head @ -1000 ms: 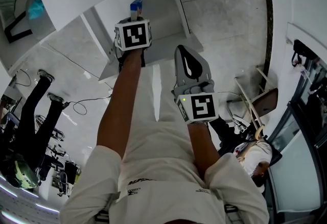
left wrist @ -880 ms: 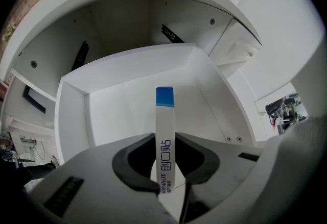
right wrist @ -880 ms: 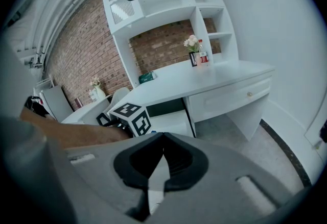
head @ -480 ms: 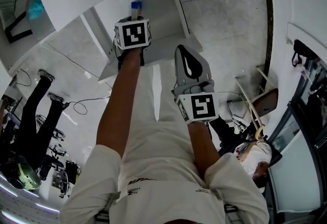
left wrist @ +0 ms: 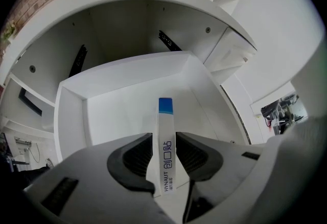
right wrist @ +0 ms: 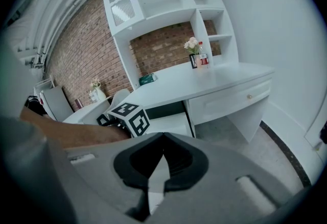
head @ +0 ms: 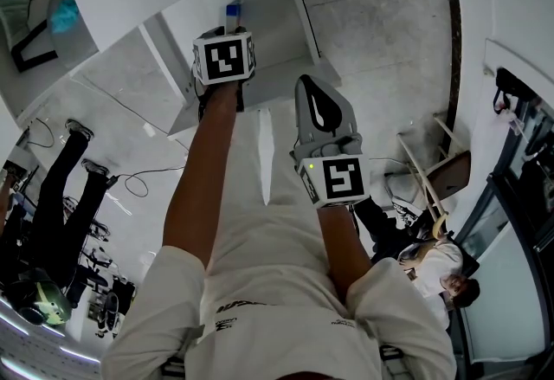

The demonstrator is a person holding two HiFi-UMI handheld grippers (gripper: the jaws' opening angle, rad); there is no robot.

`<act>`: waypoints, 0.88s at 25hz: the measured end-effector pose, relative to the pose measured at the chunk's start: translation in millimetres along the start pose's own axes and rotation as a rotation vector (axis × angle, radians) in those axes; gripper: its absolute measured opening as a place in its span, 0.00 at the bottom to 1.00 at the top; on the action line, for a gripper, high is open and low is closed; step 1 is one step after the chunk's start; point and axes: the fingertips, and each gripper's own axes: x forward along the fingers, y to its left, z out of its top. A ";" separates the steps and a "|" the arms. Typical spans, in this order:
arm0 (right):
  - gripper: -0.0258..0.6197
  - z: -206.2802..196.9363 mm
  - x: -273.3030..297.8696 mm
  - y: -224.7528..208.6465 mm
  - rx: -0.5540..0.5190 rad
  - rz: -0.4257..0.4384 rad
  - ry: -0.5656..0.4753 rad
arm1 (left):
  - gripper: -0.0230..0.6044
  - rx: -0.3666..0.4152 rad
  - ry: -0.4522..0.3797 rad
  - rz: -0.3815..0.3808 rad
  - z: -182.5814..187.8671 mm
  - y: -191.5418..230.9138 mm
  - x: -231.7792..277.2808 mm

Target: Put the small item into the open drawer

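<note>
A slim white box with a blue end (left wrist: 165, 116) stands upright between the jaws of my left gripper (left wrist: 164, 141). These jaws are opening and a thin gap shows on each side of the box. Below it lies the open white drawer (left wrist: 71, 116), its floor bare. In the head view the left gripper (head: 227, 45) hangs over the drawer (head: 268, 19), with the box's blue end (head: 231, 13) poking out past the marker cube. My right gripper (head: 322, 114) is held back near my body, shut and empty (right wrist: 162, 139).
The drawer sits under a white desk top (right wrist: 214, 77) that carries flowers and a bottle (right wrist: 196, 54). Shelves and a brick wall rise behind. A folding chair (head: 437, 170) and a seated person (head: 441, 270) are at the right, another person's legs (head: 61, 188) at the left.
The left gripper stays over the drawer, and the box shows a little less past the marker cube. The right gripper has not moved.
</note>
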 end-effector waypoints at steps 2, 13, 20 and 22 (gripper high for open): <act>0.04 0.4 -2.0 0.4 0.000 0.000 -0.002 | 0.26 0.003 -0.009 -0.002 1.8 -0.8 -4.2; 0.04 21.6 -23.5 15.2 -0.011 0.001 -0.040 | 0.26 -0.014 -0.093 -0.039 13.3 -12.4 -52.4; 0.04 42.8 -49.9 26.7 -0.033 0.000 -0.070 | 0.26 -0.007 -0.162 -0.053 16.1 -23.4 -99.8; 0.04 48.0 -57.2 30.2 -0.040 0.003 -0.076 | 0.26 -0.005 -0.180 -0.055 15.8 -26.7 -113.4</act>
